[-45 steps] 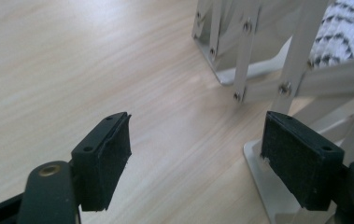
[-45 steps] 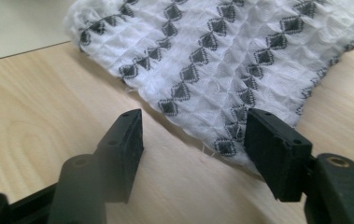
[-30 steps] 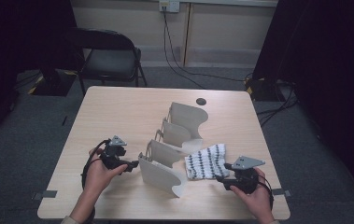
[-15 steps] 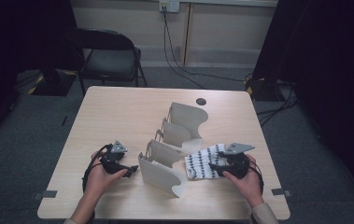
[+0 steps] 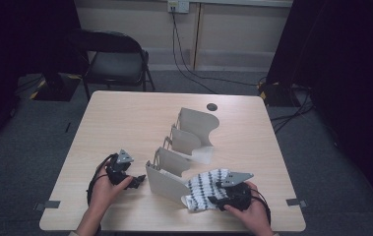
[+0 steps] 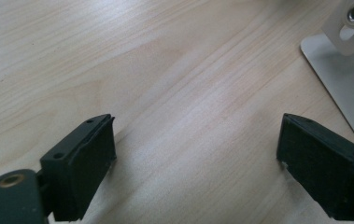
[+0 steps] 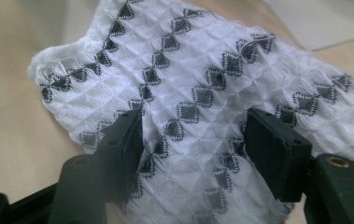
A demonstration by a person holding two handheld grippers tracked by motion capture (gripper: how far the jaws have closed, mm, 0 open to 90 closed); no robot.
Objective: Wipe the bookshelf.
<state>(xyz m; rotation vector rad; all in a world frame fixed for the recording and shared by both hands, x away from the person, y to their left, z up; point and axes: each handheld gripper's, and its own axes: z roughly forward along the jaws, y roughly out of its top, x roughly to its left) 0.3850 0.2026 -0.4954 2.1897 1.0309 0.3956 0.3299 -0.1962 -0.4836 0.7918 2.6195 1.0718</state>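
Cloth: a white waffle-weave cloth (image 5: 204, 187) with rows of dark diamond marks lies at the near right of the surface, its left edge against the front panel of the rack (image 5: 167, 183).
Right tool: the right tool (image 5: 214, 192) sits on the cloth, jaws partly apart with folds of fabric bulging between the pads (image 7: 124, 140); the jaws have just been closing a little, and whether the pads truly pinch yet cannot be told.
Left tool: the left tool (image 5: 141, 179) rests just beside the rack's front panel, its jaws have just been opening, they stand wide apart and there is only bare wood between them.
Risk, thin grip: the right tool may catch only the top layer, so the cloth would likely unfold or slip out when lifted.
Risk, rack: the pale, curved dividers look light; a drag of the cloth against the front panel, with the left tool not holding it, could push or tip the rack.
Risk, snag: a loose corner might hook on a divider edge.
Surface: light wood-grain top (image 5: 125, 128), rounded corners, a dark round cable port (image 5: 212, 106) at the far edge, tape marks on the floor near the front corners.
Room: dim, grey carpet, a black folding chair (image 5: 112, 56) behind the surface, a wall socket (image 5: 178, 6) with cables running down, dark curtains on both sides.
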